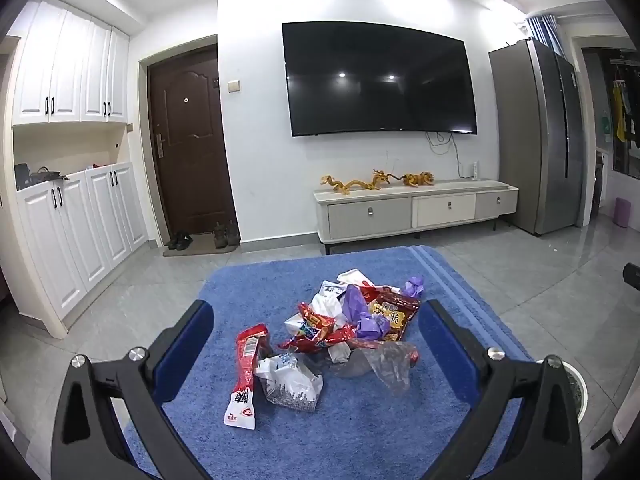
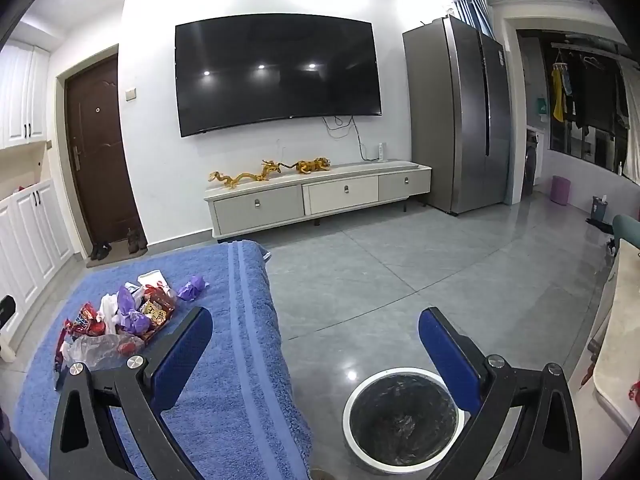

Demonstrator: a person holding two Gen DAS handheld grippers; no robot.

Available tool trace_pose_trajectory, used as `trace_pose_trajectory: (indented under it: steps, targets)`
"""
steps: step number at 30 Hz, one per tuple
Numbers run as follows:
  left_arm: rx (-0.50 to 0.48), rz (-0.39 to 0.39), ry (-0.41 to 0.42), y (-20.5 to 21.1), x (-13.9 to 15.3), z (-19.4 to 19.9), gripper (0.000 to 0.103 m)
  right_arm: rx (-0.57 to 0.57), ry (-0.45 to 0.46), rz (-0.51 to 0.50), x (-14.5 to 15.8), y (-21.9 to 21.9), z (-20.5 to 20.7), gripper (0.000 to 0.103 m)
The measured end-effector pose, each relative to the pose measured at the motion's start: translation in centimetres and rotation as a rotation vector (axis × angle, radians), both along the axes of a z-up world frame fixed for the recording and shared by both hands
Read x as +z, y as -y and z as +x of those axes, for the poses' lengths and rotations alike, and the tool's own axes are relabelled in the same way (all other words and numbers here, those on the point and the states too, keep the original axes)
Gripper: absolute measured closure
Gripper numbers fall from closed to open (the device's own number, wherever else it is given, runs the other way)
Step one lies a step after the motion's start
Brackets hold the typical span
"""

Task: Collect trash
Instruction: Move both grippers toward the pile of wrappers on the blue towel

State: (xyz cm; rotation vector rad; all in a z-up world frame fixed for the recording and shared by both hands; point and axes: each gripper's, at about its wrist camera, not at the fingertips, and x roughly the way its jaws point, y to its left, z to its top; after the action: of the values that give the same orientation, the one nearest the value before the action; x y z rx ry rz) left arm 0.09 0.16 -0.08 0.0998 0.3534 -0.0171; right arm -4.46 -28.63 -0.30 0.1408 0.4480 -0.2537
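Both grippers — left [image 1: 320, 328], right [image 2: 316, 330] — gape empty; pinch one wrapper [image 1: 245, 372] off the pile's near edge, bin [image 2: 402, 418] beside it.

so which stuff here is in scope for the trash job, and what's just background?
In scope:
wrapper pile
red wrapper
purple scrap
trash bin
blue towel
left gripper and right gripper, jaws open, empty

Background:
TV
TV cabinet
gold dragon figures
fridge
door
shoes
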Motion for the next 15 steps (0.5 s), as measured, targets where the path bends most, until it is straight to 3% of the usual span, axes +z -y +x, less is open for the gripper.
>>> trace_pose_trajectory:
  steps: [4,6,15]
  targets:
    - [0.009,-0.007,-0.013,-0.9,-0.3,0.0,0.000,0.007,-0.001,-0.009,0.1,1.8,2.6,0.000]
    - [0.015,-0.006,-0.010,-1.0,-0.5,-0.1,0.000,0.016,0.000,-0.017,0.2,-0.7,0.5,0.000]
    - [0.032,-0.027,-0.041,-3.4,-2.3,1.5,0.000,0.045,-0.065,-0.041,-0.6,-2.8,2.3,0.000]
